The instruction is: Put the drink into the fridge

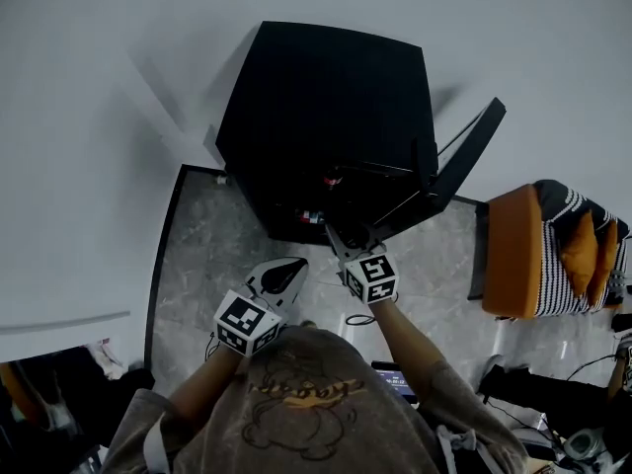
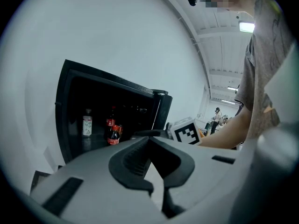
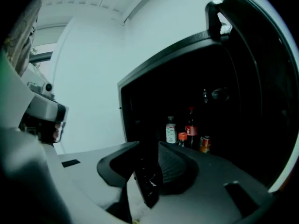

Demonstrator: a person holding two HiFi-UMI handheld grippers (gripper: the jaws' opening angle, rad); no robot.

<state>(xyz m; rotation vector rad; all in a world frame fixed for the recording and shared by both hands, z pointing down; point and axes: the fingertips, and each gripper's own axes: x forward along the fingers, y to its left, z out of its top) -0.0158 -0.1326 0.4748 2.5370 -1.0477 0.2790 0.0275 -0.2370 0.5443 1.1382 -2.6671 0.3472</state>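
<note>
The black fridge [image 1: 326, 117] stands against the white wall with its door [image 1: 464, 166] swung open to the right. On its shelf stand a white-labelled bottle [image 3: 171, 130], a tall cola bottle [image 3: 190, 122], a small red-capped bottle [image 3: 182, 139] and a can [image 3: 204, 143]. The same drinks [image 2: 112, 132] show in the left gripper view. My right gripper [image 1: 341, 237] is at the fridge opening; its jaws [image 3: 149, 146] stand partly apart with nothing between them. My left gripper [image 1: 286, 270] hangs lower left, over the floor, its tips [image 2: 149, 138] together and empty.
A marble-patterned floor [image 1: 207, 255] with a dark border strip runs in front of the fridge. An orange seat with a striped cushion [image 1: 538, 250] stands at the right. Cables and gear lie at the lower right. A person [image 2: 217, 113] stands far off.
</note>
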